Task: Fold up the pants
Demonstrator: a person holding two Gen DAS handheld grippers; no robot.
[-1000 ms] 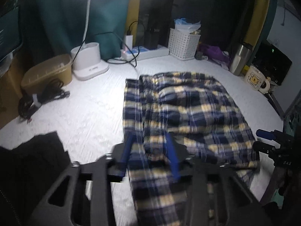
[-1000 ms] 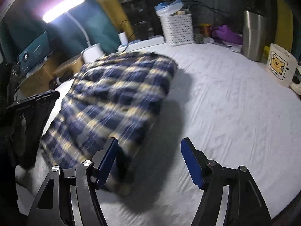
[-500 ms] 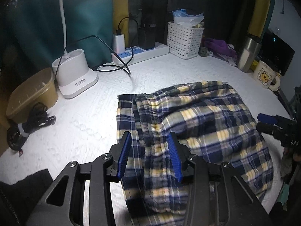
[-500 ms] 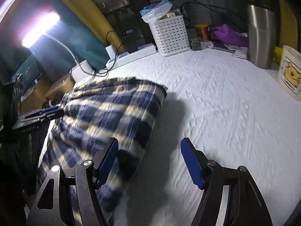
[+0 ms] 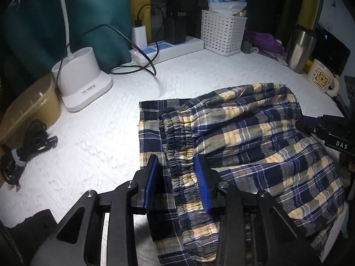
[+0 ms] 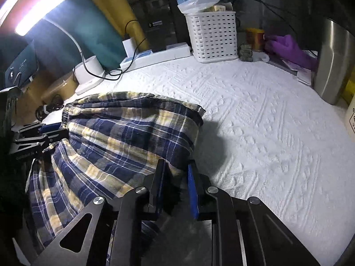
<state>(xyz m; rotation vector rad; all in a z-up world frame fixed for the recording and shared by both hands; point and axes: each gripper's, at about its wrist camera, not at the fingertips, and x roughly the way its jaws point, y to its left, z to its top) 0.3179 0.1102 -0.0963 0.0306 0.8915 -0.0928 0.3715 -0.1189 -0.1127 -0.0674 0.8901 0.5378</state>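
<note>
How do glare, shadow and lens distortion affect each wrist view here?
Left wrist view: sharp, evenly lit, fisheye bending the edges; the white lamp base is bright but readable. Right wrist view: the lit lamp bar blows out the top-left corner, and the blue-and-yellow plaid pants cast a dark shadow on the white cover.

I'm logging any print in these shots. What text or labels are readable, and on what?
"DAS": white letters on the right claw, cut off at the picture's edge.
Lamp base: a printed line, too small to read.
Left claw: faint lettering on its body, blurred.
Mug: bear picture, caption unreadable.
</note>
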